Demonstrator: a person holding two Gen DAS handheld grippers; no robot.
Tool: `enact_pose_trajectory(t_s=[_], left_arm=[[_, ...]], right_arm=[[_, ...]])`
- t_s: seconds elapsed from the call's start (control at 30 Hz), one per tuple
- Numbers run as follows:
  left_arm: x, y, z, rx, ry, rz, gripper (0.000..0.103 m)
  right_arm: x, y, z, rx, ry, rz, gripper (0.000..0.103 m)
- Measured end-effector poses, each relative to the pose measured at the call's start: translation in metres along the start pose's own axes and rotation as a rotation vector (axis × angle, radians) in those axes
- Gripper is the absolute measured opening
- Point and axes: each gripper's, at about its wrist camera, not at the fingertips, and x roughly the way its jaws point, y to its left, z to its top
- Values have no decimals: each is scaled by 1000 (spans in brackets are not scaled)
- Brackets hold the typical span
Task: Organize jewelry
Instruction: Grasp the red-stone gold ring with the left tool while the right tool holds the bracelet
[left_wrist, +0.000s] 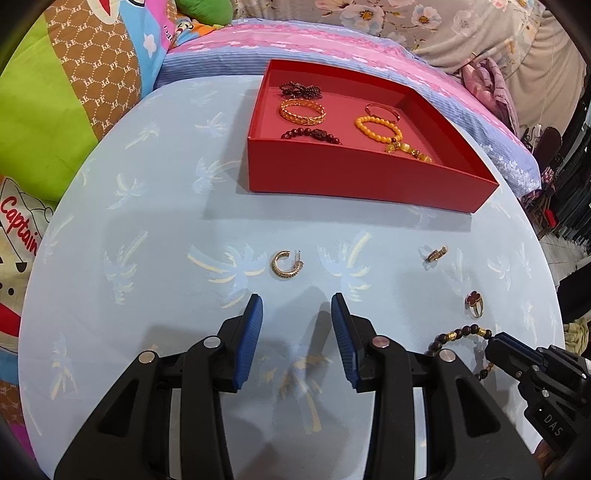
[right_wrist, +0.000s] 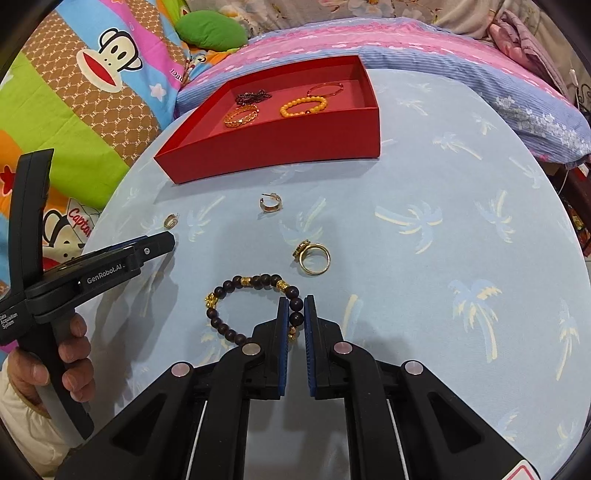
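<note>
Writing: "GenRobot.AI" is printed on the left tongs (right_wrist: 162, 240); "DAS" is read on the right tongs (left_wrist: 496, 345).
Bracelet (right_wrist: 251, 284): dark beads with gold charms, laid on the surface (right_wrist: 424, 258) before the red box (right_wrist: 280, 144).
Right tongs: clenched on the bracelet's beads.
Left tongs: spread apart, held over the surface near an earring (left_wrist: 286, 263).

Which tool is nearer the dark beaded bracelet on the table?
Right. The right tool is closed around the dark beaded bracelet. The left tool is open, off to the bracelet's left near a gold hoop earring.
</note>
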Motion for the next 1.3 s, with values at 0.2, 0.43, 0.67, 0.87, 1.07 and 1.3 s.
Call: enact_pose_trajectory(t_s=[0.2,0.43,0.67,0.87,1.07,1.3], left_arm=[[5,7,6,-18,-12,19,37],[8,6,13,-17,-15,25,37],[4,-3,7,-5,-2,-9,37],[0,-26,1,23,11,-63,37],[-1,-66,-6,76,24,-120,37],[5,-106,-9,131,44,-152,37]], right_arm=[[3,7,4,-6,-5,15,8],[6,16,9,-30,-10,18,8],[6,4,4,-16,8,-9,8],[-2,-19,-4,28,15,-46,8],[-14,-49,-8,87,-8,-87,8],[-21,-75,-6,127,-21,-98,8]])
